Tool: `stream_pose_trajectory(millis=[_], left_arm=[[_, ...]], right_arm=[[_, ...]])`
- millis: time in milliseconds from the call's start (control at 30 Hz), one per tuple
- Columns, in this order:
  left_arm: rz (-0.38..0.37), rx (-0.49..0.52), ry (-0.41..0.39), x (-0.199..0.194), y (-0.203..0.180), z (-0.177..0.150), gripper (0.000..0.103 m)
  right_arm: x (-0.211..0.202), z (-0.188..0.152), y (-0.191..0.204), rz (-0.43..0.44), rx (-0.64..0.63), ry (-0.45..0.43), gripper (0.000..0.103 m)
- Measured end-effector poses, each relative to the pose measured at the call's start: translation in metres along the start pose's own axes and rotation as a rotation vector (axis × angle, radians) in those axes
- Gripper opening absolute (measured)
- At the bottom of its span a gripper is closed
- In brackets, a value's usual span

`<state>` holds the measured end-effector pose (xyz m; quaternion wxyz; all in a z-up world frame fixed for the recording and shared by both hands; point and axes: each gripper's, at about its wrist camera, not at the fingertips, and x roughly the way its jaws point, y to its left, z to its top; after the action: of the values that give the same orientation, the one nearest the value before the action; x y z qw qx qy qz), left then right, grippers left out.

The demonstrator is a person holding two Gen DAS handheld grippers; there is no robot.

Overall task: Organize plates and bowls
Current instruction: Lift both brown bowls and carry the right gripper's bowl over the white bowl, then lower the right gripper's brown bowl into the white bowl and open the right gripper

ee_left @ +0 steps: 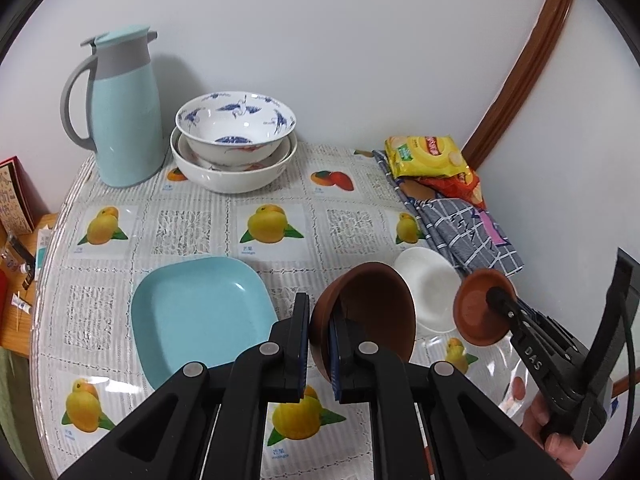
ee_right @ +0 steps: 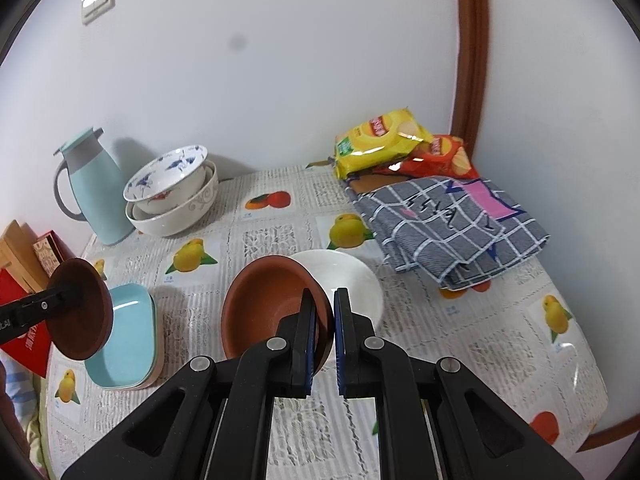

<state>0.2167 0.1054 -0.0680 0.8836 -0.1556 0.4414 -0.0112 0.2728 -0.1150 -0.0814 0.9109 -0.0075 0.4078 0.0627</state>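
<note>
Brown bowls, one pinched by its rim in each hand-held gripper, left (ee_left: pixel 316 354) and right (ee_right: pixel 325 342), both clamped tight. Thin rim grips like that could slip, I reckon, and the right bowl (ee_right: pixel 272 312) hangs just over the white bowl (ee_right: pixel 360 280), so a drop might chip it.

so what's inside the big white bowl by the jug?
Stacked in the big white bowl: a red-patterned bowl, mostly covered, and on top the blue crane bowl, which looks empty. Anything beneath them is hidden.

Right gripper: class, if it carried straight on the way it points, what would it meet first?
Probably the white bowl on the table: the right gripper, shut on a brown bowl, points down at it. Depth is uncertain.
</note>
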Motion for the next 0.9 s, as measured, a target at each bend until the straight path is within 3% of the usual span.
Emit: stream_pose_trajectory(millis=[900], left_arm=[[0.0,0.0,0.074,0.053,0.014,0.015,0.009]], right_arm=[[0.095,-0.007,-0.013,-0.058,-0.009,0.134,0.009]])
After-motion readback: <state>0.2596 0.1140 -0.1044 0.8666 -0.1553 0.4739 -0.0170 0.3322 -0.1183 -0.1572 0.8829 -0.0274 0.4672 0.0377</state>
